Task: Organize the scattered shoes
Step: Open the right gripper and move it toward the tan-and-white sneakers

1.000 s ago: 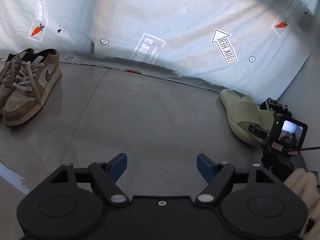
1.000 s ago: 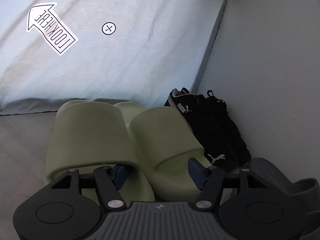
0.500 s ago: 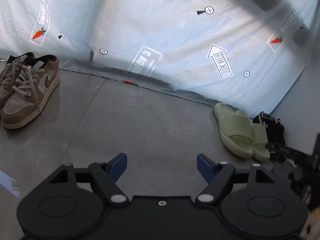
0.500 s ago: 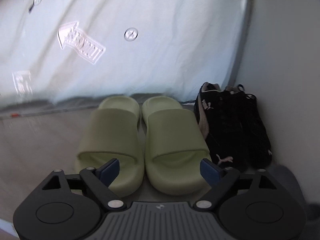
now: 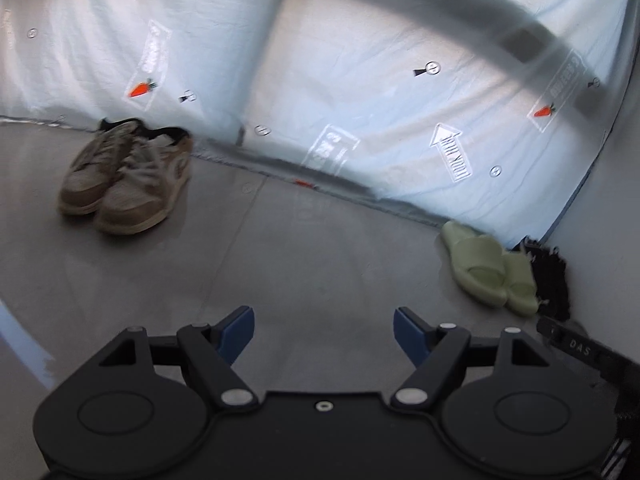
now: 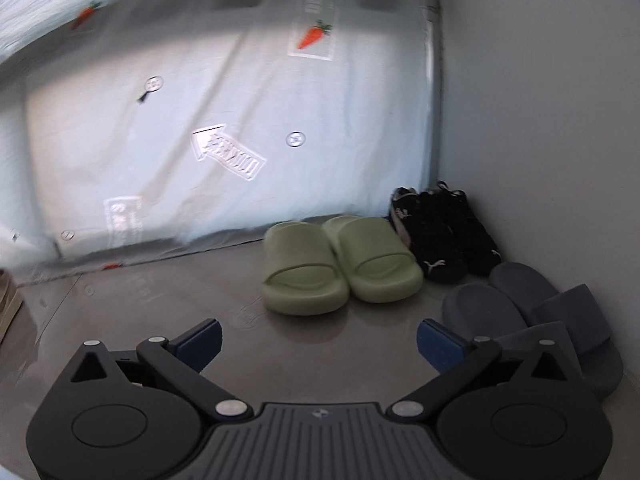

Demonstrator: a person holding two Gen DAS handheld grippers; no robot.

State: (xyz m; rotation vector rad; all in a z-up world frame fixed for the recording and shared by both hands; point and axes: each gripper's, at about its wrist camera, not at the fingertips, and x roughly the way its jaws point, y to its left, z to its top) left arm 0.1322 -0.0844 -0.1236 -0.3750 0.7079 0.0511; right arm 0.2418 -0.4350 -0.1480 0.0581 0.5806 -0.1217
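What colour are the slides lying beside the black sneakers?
Pale green slides, side by side next to the black sneakers; clearest in the right wrist view.

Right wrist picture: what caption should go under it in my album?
Open, empty right gripper facing green slides, black sneakers and grey slides by the wall.

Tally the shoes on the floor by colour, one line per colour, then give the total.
Tan sneakers: 2
Light green slides: 2
Black sneakers: 2
Dark grey slides: 2
Total: 8 shoes
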